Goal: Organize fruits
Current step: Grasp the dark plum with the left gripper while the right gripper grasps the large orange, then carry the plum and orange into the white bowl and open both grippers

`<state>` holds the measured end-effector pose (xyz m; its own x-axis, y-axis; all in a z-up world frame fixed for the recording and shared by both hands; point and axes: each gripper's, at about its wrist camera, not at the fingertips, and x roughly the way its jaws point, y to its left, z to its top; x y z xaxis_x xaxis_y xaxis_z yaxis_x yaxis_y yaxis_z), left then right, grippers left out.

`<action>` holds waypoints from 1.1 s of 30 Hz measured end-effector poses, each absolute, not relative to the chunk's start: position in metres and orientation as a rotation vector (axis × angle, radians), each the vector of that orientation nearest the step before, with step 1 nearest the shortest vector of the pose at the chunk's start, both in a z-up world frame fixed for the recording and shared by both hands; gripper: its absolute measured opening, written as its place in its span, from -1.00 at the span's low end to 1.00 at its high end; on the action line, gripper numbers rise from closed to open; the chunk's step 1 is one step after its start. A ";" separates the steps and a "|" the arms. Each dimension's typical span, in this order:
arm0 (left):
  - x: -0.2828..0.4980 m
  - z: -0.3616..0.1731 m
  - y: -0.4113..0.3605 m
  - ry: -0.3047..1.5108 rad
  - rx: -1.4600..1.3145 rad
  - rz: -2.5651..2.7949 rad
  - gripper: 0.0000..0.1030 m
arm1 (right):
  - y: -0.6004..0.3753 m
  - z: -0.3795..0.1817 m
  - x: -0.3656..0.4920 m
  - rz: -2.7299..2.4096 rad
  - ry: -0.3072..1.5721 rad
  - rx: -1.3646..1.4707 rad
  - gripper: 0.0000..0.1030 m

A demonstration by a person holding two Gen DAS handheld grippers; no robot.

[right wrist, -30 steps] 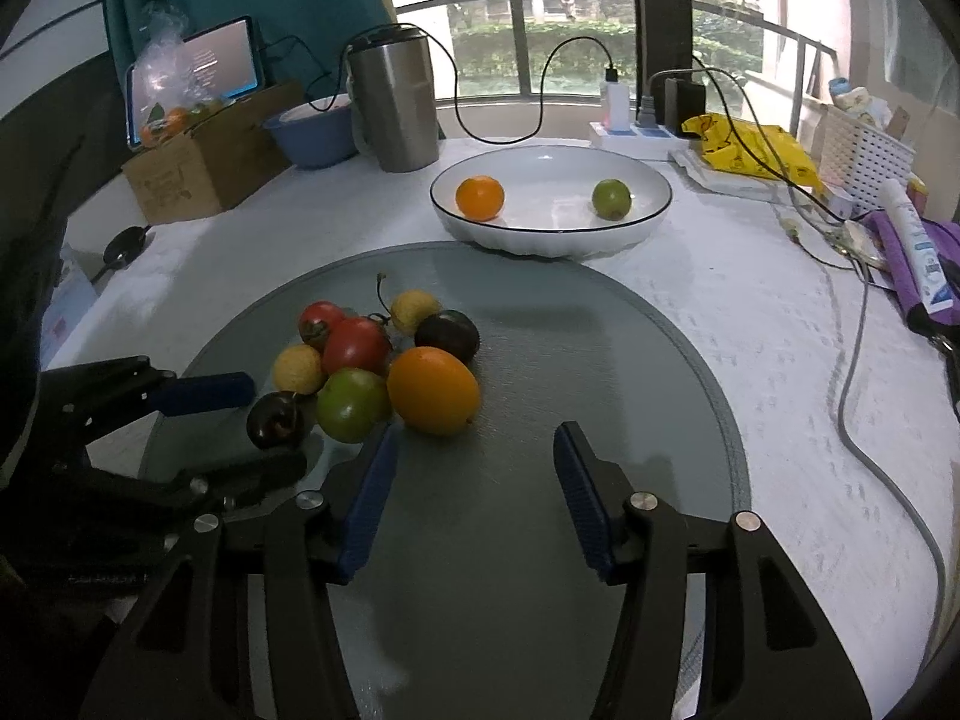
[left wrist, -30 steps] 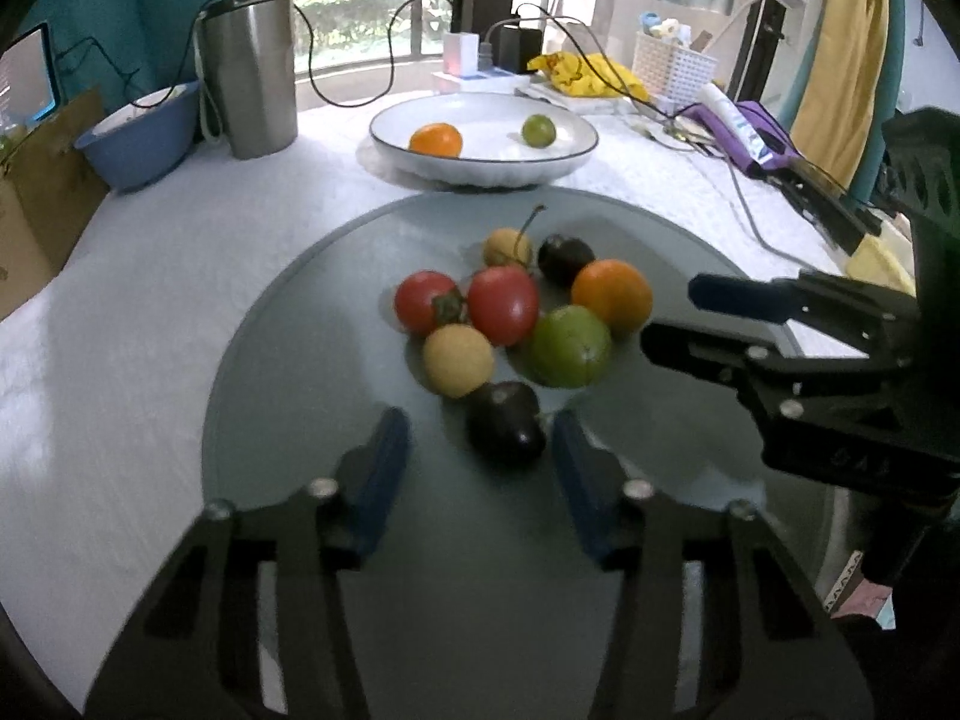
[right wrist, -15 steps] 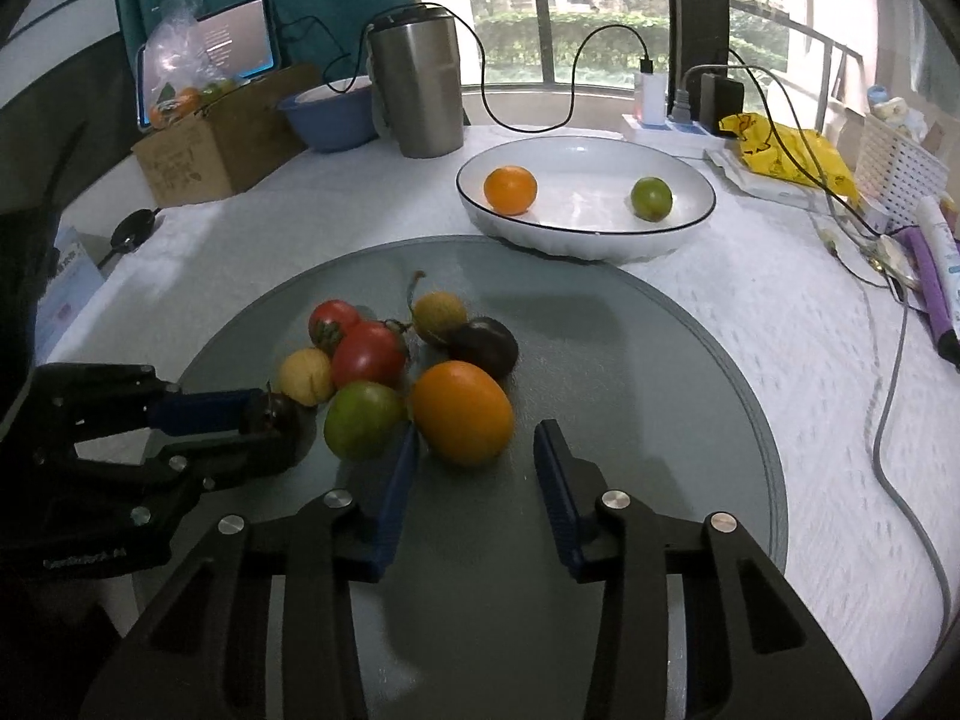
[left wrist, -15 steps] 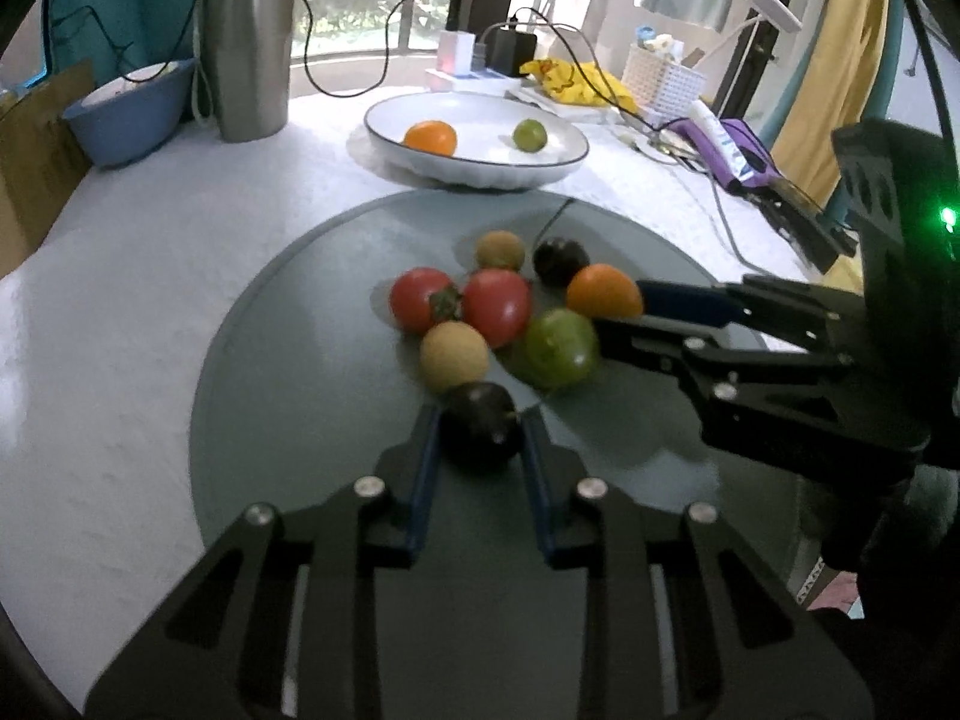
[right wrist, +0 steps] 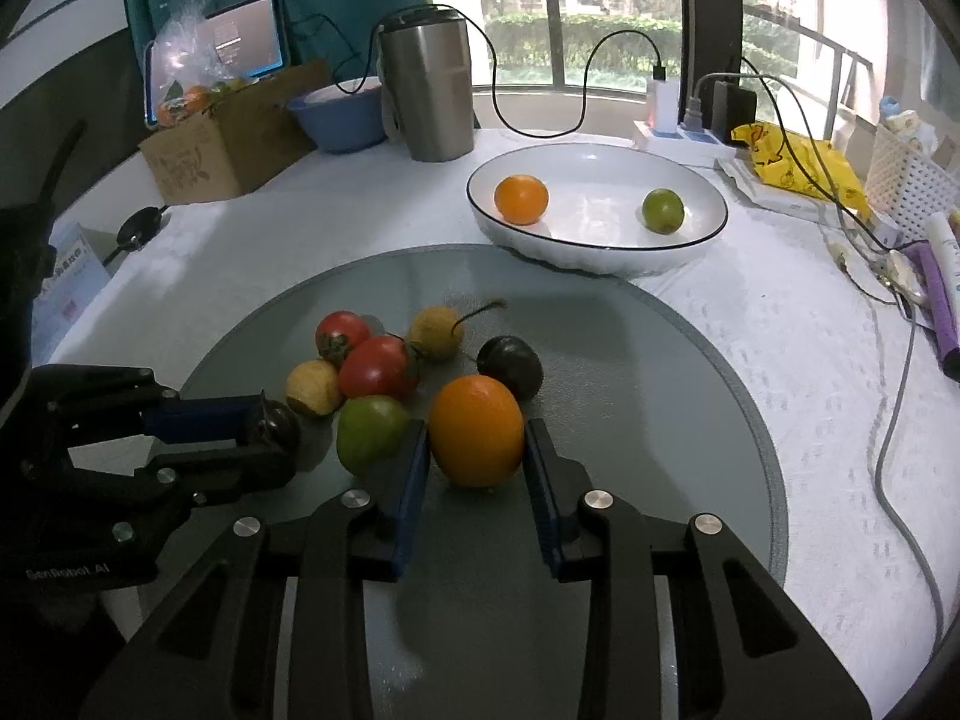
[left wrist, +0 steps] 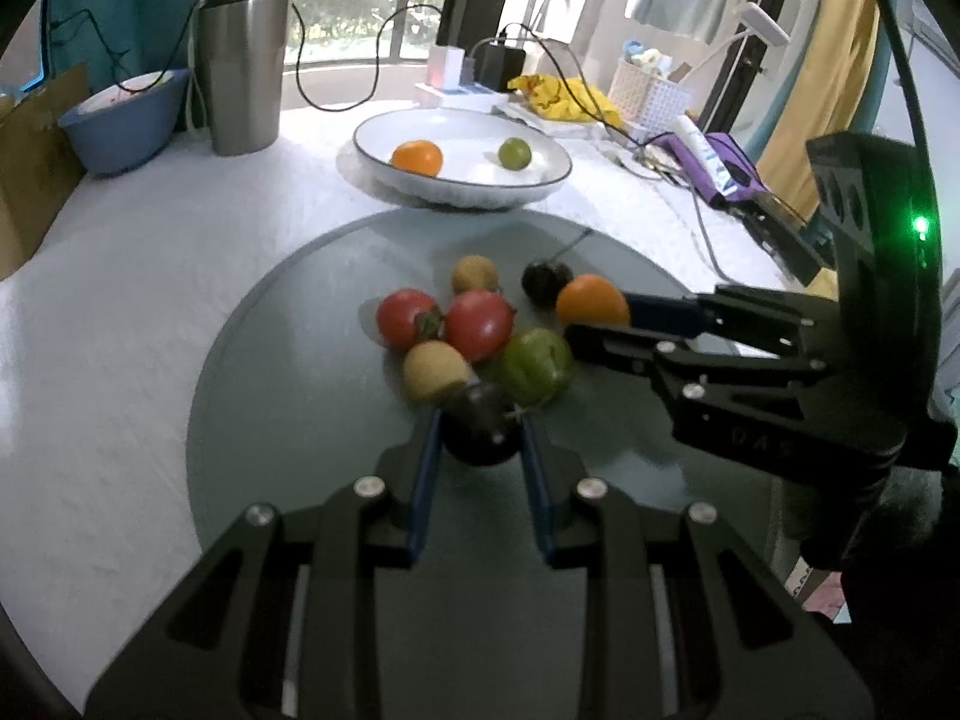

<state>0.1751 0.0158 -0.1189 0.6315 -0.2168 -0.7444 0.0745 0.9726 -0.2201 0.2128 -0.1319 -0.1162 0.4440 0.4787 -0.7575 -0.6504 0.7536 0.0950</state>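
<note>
Several fruits lie clustered on a round grey glass disc. My left gripper is shut on a dark purple fruit at the near edge of the cluster; it also shows in the right wrist view. My right gripper is shut on an orange, which also shows in the left wrist view. Beside it lie a green tomato, two red tomatoes, two yellow fruits and another dark fruit. A white bowl behind holds an orange and a lime.
A steel kettle, a blue bowl and a cardboard box stand at the back left. Cables, a power strip, a yellow bag and a white basket are on the right.
Both grippers moved forward into the cluster and closed: the left on the dark purple fruit, the right on the orange.
</note>
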 end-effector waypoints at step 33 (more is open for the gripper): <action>0.227 -0.077 0.031 0.767 -0.162 -0.155 -0.46 | -0.152 -0.071 0.259 0.658 0.755 -0.187 -0.35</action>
<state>0.2268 0.0311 -0.0771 0.7101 -0.1977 -0.6758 0.0799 0.9762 -0.2017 0.2586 -0.1521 -0.0709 0.5409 0.4848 -0.6873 -0.6145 0.7858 0.0706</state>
